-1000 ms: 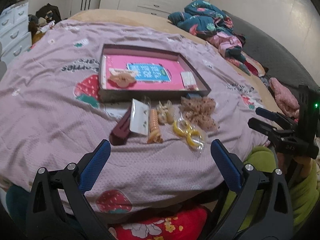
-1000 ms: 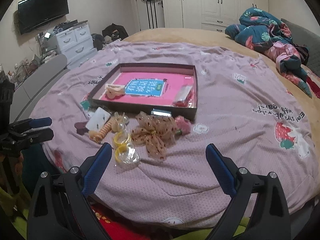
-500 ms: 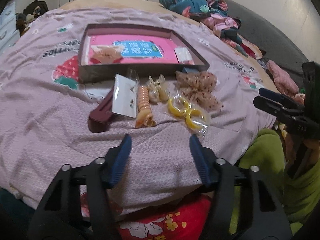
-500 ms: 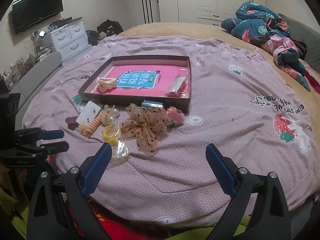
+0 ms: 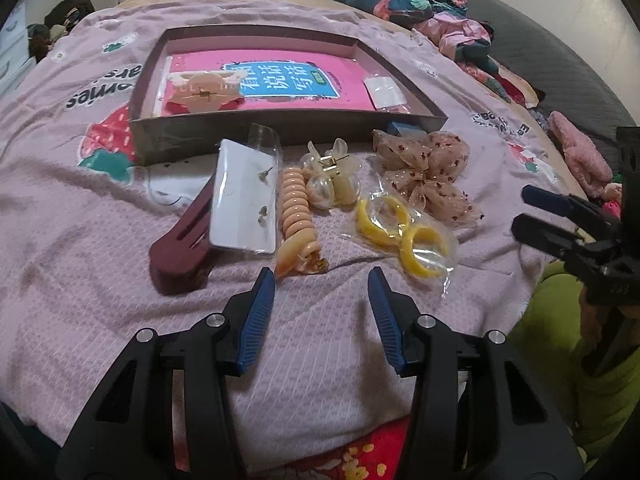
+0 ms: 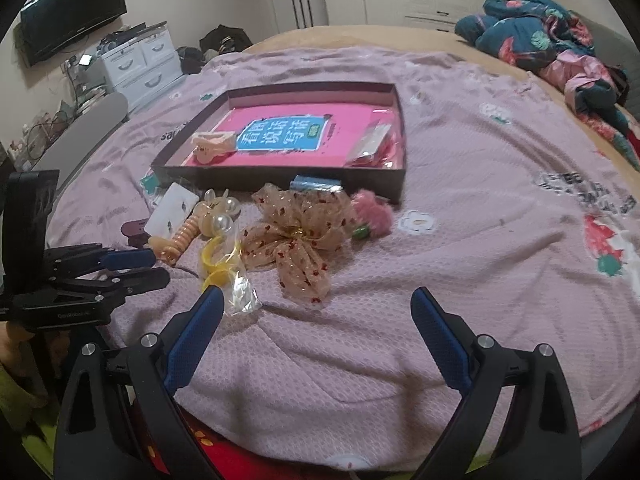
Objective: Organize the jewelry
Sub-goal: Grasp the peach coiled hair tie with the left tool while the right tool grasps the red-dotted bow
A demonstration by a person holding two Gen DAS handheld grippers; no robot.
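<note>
Pink bedspread (image 5: 80, 208) — left gripper (image 5: 321, 280) half-parted, right gripper (image 6: 316, 300) wide, both empty.

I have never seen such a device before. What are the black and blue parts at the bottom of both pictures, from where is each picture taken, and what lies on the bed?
There is no robot here. A person holds one pair of tongs in each hand, and each carries a camera that looks forward along its two blue-padded fingers.

One picture comes from the left tongs, the other from the right tongs. Both are open and hold nothing.

On the purple bedspread lies a shallow box with a pink booklet inside. In front of it lie hair accessories and jewelry: a dark red clip, an earring card, a peach spiral hair tie, yellow hoops in a clear bag and a sheer bow.
</note>
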